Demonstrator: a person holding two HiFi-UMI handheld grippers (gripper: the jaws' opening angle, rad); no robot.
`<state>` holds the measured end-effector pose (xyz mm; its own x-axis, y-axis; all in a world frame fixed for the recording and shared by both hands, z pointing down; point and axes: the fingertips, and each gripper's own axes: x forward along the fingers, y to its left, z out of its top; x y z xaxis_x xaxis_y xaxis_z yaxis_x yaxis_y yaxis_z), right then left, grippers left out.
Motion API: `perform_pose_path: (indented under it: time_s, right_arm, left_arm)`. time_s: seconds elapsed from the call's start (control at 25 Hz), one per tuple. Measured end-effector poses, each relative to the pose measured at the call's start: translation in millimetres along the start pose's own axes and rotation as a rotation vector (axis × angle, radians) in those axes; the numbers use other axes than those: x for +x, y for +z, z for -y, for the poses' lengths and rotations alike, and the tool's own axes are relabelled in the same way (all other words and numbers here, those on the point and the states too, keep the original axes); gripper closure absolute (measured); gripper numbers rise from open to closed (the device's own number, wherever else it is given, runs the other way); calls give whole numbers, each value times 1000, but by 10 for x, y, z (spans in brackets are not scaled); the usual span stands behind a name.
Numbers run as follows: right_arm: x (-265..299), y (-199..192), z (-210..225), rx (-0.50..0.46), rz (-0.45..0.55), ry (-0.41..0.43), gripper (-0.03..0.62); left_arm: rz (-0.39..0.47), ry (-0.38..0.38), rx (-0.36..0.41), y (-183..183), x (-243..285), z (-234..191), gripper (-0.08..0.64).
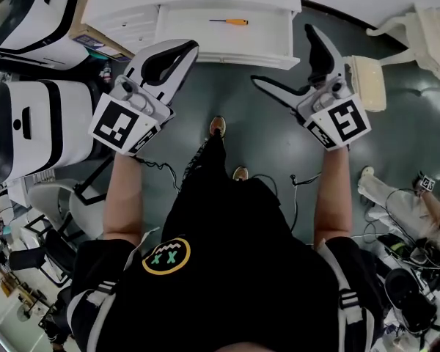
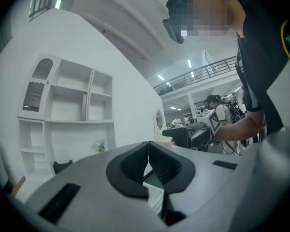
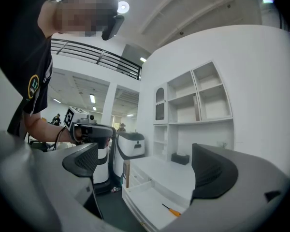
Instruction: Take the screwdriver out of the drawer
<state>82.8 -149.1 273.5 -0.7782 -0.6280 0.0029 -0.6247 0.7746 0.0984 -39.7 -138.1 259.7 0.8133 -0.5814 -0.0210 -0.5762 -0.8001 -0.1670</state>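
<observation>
Head view, over the open drawer (image 1: 205,37) holding the screwdriver (image 1: 231,22): right gripper (image 1: 282,55) spread wide, poised for the grab (left gripper (image 1: 189,48) closed, seemingly spare).

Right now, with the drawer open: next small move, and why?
Probably move the right gripper forward and down toward the screwdriver: its jaws stand apart and empty, the screwdriver lies exposed in the open drawer, and the left gripper is shut.

We see the screwdriver (image 1: 229,22) lying in the drawer (image 1: 227,53), with the left hand-held gripper (image 1: 189,48) and the right hand-held gripper (image 1: 281,56) before it.
</observation>
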Motion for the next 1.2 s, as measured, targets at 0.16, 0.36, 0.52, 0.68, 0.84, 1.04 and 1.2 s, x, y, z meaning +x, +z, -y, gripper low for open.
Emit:
perform_pose_path:
  time_s: [0.16,0.36,0.52,0.68,0.84,1.04,1.2]
  right_arm:
    - [174,-152,133,-32,-54,13,9]
    - [373,-381,281,-62,-127,41,9]
    - [537,-647,377,-105,-204,75,9]
    - [718,-1016,502,-140,-306,104,9]
    - [911,-1285,617,-161,-373,139,9]
    - [1184,-1689,717,-176,-465,187,11]
    - [1333,-2087,819,-193,-547,223,11]
  left_arm:
    - [-2,-4,-7,-55,69,-149,540]
    - [-7,0,-21,-137,99,-289,540]
    - [-14,5,-30,-202,107,-384,540]
    - [-21,15,-37,-270,89,-486,540]
    - [-27,22,-42,-337,75,-581,540]
    - [-44,32,-55,-485,64,-761,540]
    - [-46,30,-54,-555,119,-878,540]
